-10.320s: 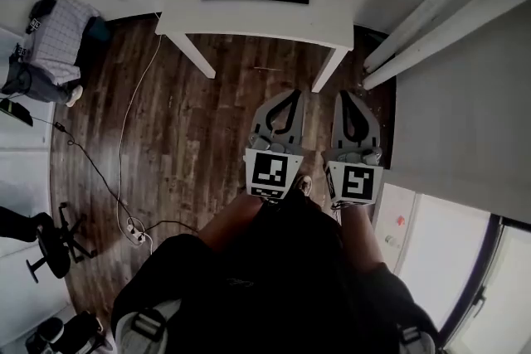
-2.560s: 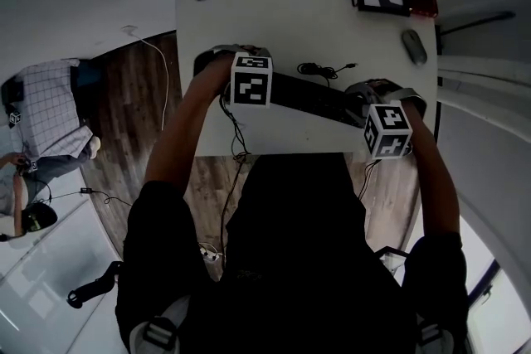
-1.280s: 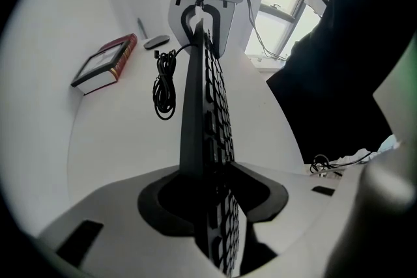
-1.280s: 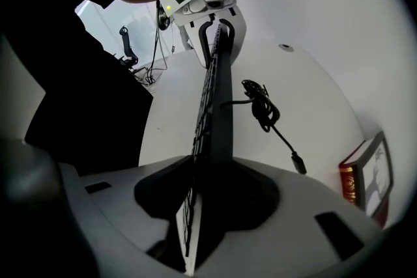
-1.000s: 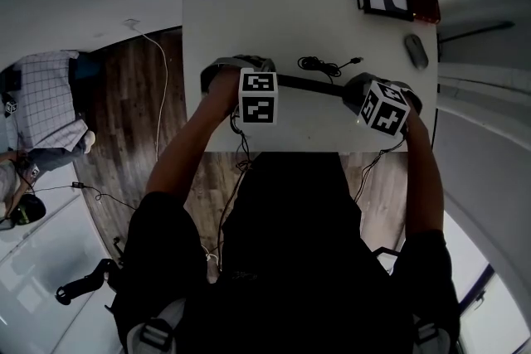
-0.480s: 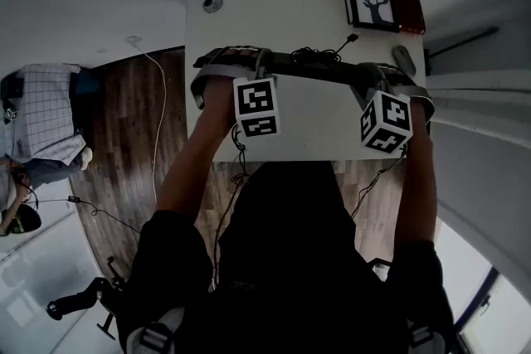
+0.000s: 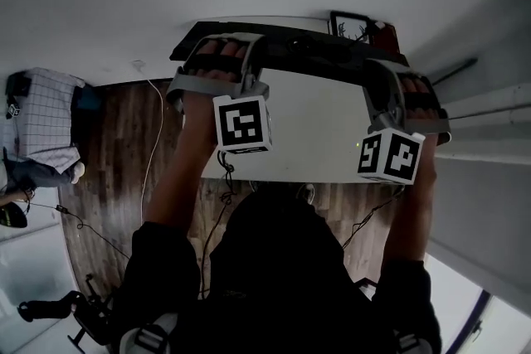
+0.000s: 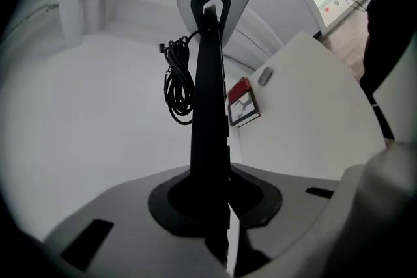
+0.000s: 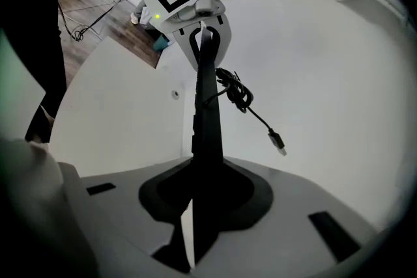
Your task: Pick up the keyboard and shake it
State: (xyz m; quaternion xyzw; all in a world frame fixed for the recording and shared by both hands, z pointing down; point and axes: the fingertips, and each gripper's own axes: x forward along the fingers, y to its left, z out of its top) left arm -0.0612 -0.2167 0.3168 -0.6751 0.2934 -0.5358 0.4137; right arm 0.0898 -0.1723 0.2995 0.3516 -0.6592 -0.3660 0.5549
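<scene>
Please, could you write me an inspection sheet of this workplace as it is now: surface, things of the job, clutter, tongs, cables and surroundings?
Surface: white table, with a small round cap set in it.
Job's things: black keyboard, held in the air above the table, one end in each tongs.
Clutter: framed deer picture and mouse, lying near each other on the table.
Grippers: left tongs shut on the keyboard; right tongs shut on the keyboard.
Cables: keyboard cable hangs in a coil, its plug free; a thin cable runs over the floor.
Surroundings: wooden floor; a person in a checked shirt at the left.
</scene>
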